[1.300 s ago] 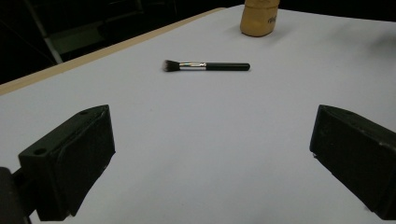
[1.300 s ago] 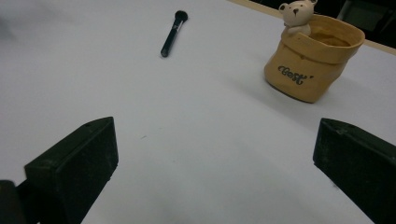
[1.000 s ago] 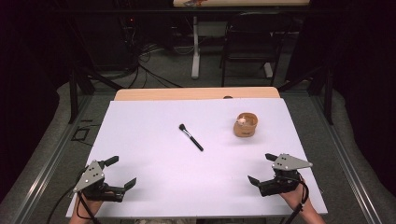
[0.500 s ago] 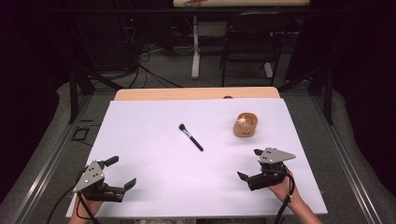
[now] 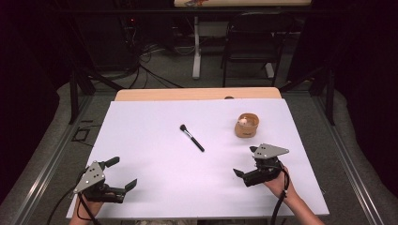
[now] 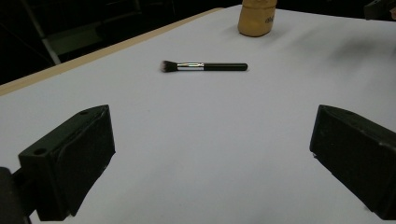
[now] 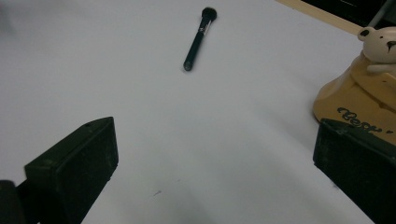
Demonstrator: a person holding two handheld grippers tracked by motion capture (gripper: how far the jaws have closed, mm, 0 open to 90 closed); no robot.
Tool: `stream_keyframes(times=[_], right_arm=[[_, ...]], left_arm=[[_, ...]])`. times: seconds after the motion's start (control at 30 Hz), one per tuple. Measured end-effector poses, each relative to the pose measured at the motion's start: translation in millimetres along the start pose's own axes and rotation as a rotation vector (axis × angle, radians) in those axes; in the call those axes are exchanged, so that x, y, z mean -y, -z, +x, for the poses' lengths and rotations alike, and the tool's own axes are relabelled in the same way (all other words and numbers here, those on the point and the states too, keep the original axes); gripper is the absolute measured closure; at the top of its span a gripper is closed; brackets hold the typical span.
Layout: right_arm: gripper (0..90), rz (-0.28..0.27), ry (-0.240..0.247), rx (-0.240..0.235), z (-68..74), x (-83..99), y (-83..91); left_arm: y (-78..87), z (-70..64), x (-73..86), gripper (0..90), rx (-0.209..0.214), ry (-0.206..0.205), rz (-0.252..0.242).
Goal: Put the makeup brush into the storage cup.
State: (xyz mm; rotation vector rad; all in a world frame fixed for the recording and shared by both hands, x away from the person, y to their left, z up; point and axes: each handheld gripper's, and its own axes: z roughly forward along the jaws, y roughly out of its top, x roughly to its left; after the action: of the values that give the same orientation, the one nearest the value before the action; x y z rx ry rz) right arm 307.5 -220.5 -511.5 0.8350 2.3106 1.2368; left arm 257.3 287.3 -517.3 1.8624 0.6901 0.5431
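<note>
High view: your left claw (image 5: 119, 174) sits at the near left corner of the white counter (image 5: 155, 140), jaws spread wide, holding nothing. Your right claw (image 5: 246, 161) is near right, also wide open and empty, just this side of the tan tub (image 5: 247, 125) with a small white bear figure (image 7: 379, 44) on top. A black makeup brush (image 5: 192, 138) lies flat mid-counter, bristles toward far left, well apart from both claws. Right gripper view puts the tub just beside the right jaw; touching or not, can't tell. Black chair (image 5: 253, 42) beyond the far edge.
</note>
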Motion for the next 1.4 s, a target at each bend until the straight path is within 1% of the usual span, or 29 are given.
stream_keyframes(times=[0.3, 0.37, 0.43, 0.6, 0.77, 0.83, 0.87, 0.97, 1.07, 1.17, 1.2, 1.4], right_arm=[[0.0, 0.019, -0.001, -0.014, 0.2, -5.2, -10.4], [0.0, 0.026, 0.0, -0.018, 0.1, -7.1, -13.6], [0.0, 0.033, -0.011, -0.03, -0.2, -9.0, -17.8], [0.0, 0.035, -0.014, -0.047, -1.2, -15.1, -27.9], [0.0, 0.04, -0.018, -0.051, -1.4, -20.2, -33.6], [0.0, 0.036, -0.022, -0.062, -1.9, -22.8, -36.1], [0.0, 0.03, -0.025, -0.067, -1.9, -26.3, -39.0], [0.0, 0.026, -0.027, -0.076, -1.9, -29.6, -41.4], [0.0, 0.014, -0.044, -0.092, -2.3, -37.7, -48.4], [0.0, 0.022, -0.04, -0.104, -1.8, -42.1, -52.9], [0.0, 0.018, -0.038, -0.108, -0.8, -45.4, -56.7], [0.0, 0.018, -0.031, -0.119, 1.9, -56.0, -65.8]], left_arm=[[-0.2, -0.1, 0.0, 0.3, 0.001, -0.001, 0.0], [-0.6, 0.3, 0.2, 0.2, 0.008, 0.001, -0.002], [-0.8, 0.5, 0.3, 0.2, 0.005, 0.004, -0.001], [-0.4, 1.2, 0.4, 0.3, 0.004, 0.003, -0.002], [0.0, 1.1, 0.6, 0.3, 0.003, 0.005, -0.003], [0.3, 0.7, 0.2, 0.3, 0.003, 0.002, -0.003], [0.4, 0.4, 0.1, 0.2, 0.003, 0.001, -0.004], [0.0, 0.4, 0.2, 0.3, 0.008, 0.001, -0.003], [-0.1, 0.1, 0.0, 0.3, 0.006, 0.001, -0.001], [0.0, -0.4, 0.0, 0.3, 0.005, -0.001, 0.002], [0.0, -0.5, -0.1, 0.3, 0.005, -0.001, 0.001], [0.7, -0.2, -0.1, 0.3, 0.007, -0.002, -0.003]])
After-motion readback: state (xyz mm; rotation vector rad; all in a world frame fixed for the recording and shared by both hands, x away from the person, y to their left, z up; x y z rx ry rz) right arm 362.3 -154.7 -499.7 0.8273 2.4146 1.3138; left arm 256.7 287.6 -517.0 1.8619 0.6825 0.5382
